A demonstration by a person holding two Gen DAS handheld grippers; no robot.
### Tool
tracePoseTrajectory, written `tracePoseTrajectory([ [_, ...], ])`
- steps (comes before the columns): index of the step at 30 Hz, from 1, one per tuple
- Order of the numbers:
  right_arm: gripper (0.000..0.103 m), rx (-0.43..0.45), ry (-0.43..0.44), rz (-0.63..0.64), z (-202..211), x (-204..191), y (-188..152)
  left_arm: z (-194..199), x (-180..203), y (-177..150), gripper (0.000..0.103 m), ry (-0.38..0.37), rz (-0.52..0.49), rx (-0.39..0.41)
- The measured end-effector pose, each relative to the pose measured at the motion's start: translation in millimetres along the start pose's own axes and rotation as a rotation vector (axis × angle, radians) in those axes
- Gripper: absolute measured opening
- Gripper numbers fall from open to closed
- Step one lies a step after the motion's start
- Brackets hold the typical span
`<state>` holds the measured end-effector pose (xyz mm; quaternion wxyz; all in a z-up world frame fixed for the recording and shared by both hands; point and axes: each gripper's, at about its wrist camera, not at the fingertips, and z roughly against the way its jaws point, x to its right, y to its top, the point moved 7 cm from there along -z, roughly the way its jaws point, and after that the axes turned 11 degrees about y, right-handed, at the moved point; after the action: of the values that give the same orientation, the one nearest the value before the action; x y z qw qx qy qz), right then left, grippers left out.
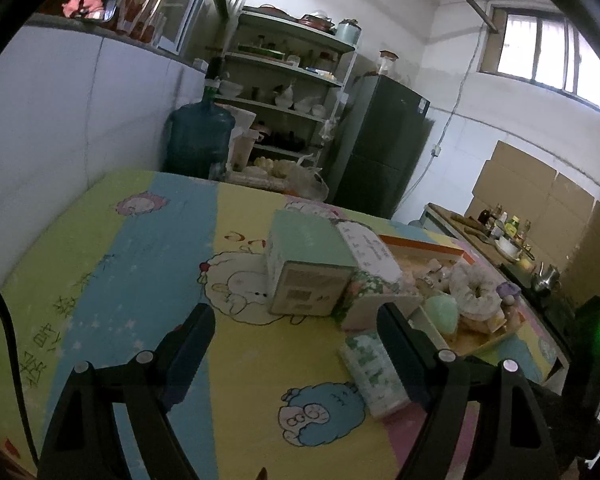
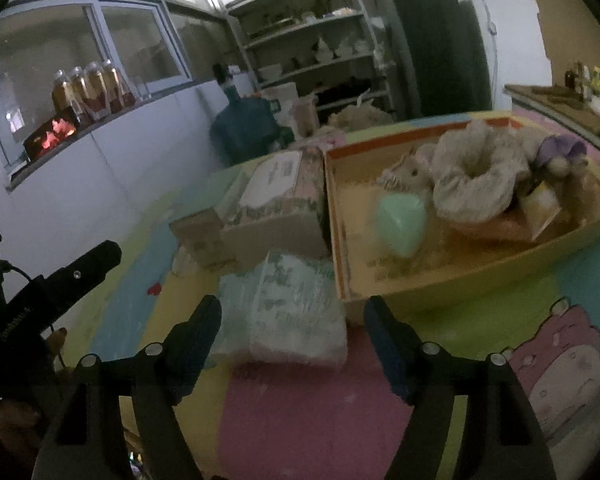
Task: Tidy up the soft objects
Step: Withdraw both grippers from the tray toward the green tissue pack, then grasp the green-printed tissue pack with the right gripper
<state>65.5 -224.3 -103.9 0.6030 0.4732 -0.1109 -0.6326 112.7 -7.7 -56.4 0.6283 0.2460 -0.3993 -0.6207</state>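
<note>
A soft tissue pack (image 2: 292, 312) with a green print lies on the cartoon cloth just ahead of my right gripper (image 2: 292, 320), whose jaws stand wide apart and off it. The same tissue pack (image 1: 374, 372) shows by the right finger of my left gripper (image 1: 296, 324), which is open and holds nothing. An orange-rimmed tray (image 2: 452, 280) holds a mint soft egg (image 2: 404, 220), a pale ring-shaped plush (image 2: 472, 184), a small plush animal (image 2: 404, 168) and a purple-topped toy (image 2: 560, 152). The tray (image 1: 424, 246) appears at the right in the left wrist view.
A mint-lidded box (image 1: 308, 268) and a floral wipes pack (image 2: 276, 200) lie left of the tray. My left gripper's finger (image 2: 80, 264) enters at the left. Beyond the table stand a water jug (image 1: 198, 136), shelves (image 1: 288, 92) and a dark fridge (image 1: 380, 144).
</note>
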Motion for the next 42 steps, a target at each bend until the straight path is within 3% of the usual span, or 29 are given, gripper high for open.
tracePoseTrajectory([
  [19, 0.077, -0.078, 0.040, -0.081, -24, 15, -11, -10, 0, -7, 0.083, 0.003, 0.001, -0.032],
  [24, 0.054, -0.079, 0.056, -0.080, -21, 14, -12, -12, 6, -11, 0.083, 0.001, -0.011, -0.042],
  [30, 0.053, -0.030, 0.084, -0.041, -3, 3, -9, -15, 20, -18, 0.083, -0.010, -0.037, -0.065],
  [37, 0.053, 0.097, 0.096, -0.021, 33, -2, 10, -27, 43, -30, 0.083, -0.033, -0.059, -0.118],
  [42, 0.053, 0.123, 0.087, -0.004, 44, -1, 15, -41, 66, -42, 0.083, -0.050, -0.071, -0.157],
])
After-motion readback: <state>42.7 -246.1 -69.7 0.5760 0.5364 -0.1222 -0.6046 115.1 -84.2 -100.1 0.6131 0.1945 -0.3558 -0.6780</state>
